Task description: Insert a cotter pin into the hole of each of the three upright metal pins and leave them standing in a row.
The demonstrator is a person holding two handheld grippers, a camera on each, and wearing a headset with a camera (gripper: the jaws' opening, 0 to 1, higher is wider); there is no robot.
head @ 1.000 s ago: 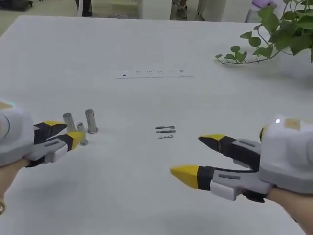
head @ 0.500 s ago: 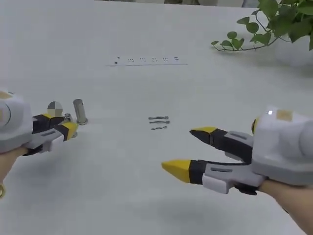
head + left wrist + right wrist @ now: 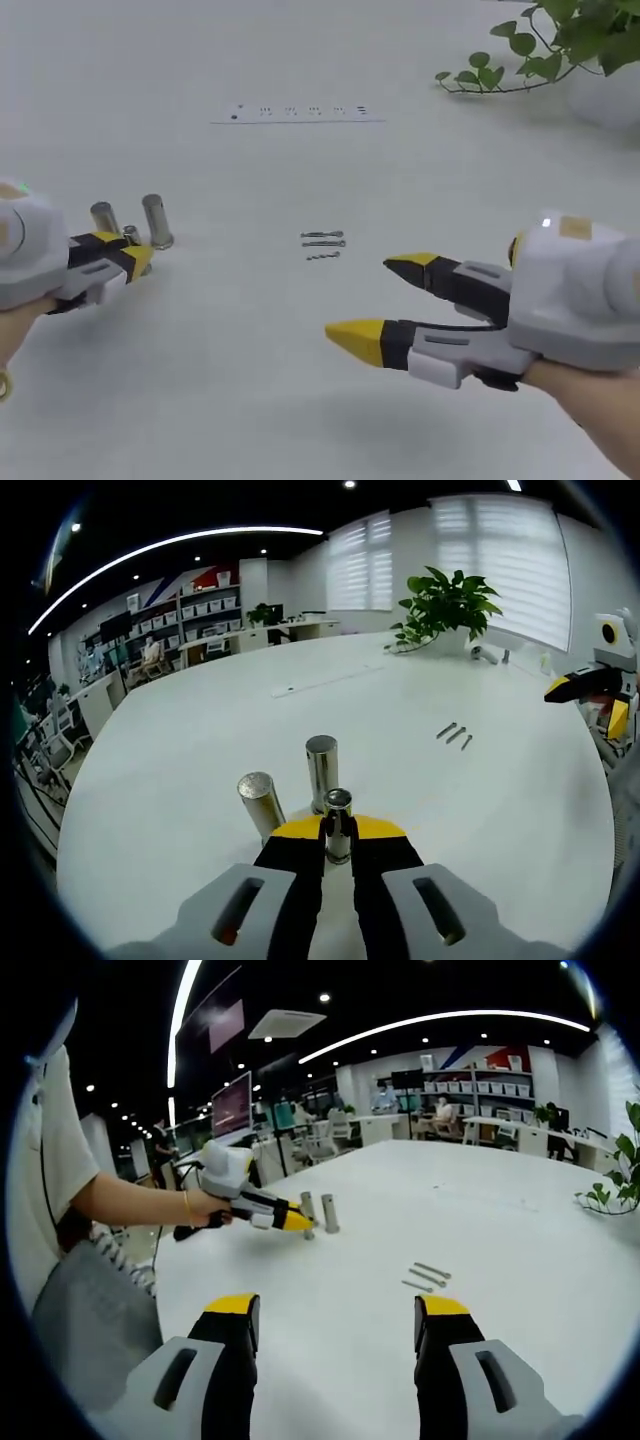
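- Yellow-tipped fingers [image 3: 290, 848] of the left gripper [image 3: 338, 832] are pinching the short pin [image 3: 338, 804], which is standing upright on the white surface [image 3: 250, 400].
- The two taller pins [image 3: 321, 768] are standing just beyond the short pin, close together and apart from the fingers; all three are sitting at the left side of the surface in the head view.
- The left hand [image 3: 203, 1207] is holding its gripper low and nearly level, with the tips pointing forward along the surface.
- The right gripper [image 3: 365, 298] is hovering above the surface at the right, with its tips pointing left towards the middle.
- Its fingers [image 3: 232, 1312] are spread wide with nothing between them, one tip sitting nearer the person than the other in the head view.
- The right forearm [image 3: 595, 415] is reaching in from the lower right corner of the head view.
- Three cotter pins [image 3: 323, 245] are lying side by side in the middle of the surface, between the two grippers and well apart from the metal pins.
- A power strip [image 3: 297, 113] is lying farther back, and a plant [image 3: 565, 35] is trailing leaves at the far right.
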